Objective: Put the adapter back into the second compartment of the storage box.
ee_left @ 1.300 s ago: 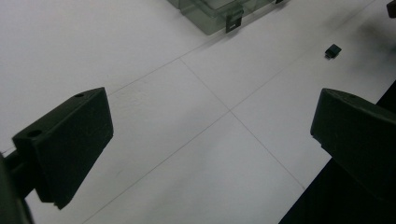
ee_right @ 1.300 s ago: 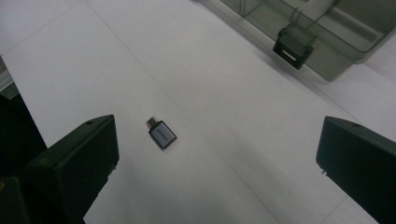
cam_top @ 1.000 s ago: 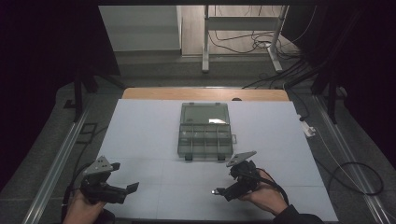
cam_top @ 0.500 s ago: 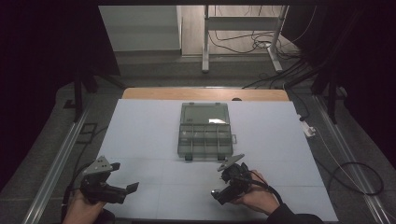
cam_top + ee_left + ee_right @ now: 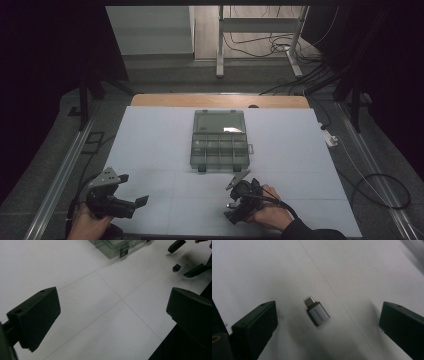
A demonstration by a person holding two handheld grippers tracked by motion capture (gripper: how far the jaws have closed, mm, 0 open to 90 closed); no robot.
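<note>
I am working in a dim room, over a pale surface (image 5: 150, 150) ruled with faint grid lines; dark frame legs and loose cables lie on the floor beyond its far edge.

The thing in hand is a small grey adapter (image 5: 318, 312), lying flat on the surface between the spread jaws of my right claw (image 5: 328, 325), touching neither. In the high view that right claw (image 5: 239, 206) hangs low over the near part of the surface, jaws apart. The adapter has a metal shell with a short plug tongue sticking out of one end. I judge it light and rigid, with a smooth casing that could squirt out of a skewed pinch. Being so flat, it leaves little height to catch. I would close on the two long sides of the shell, not on the plug, and square the jaws to it first, since it lies at a slant to them now.

My left claw (image 5: 112, 322) is wide open too, over bare surface at the near left, well apart from the adapter, which I can see from there as a dark speck (image 5: 176, 267).

A clear compartment box (image 5: 220, 139) with its lid shut sits mid-surface, beyond the right claw and apart from it. Nothing stands between the jaws and the adapter.
</note>
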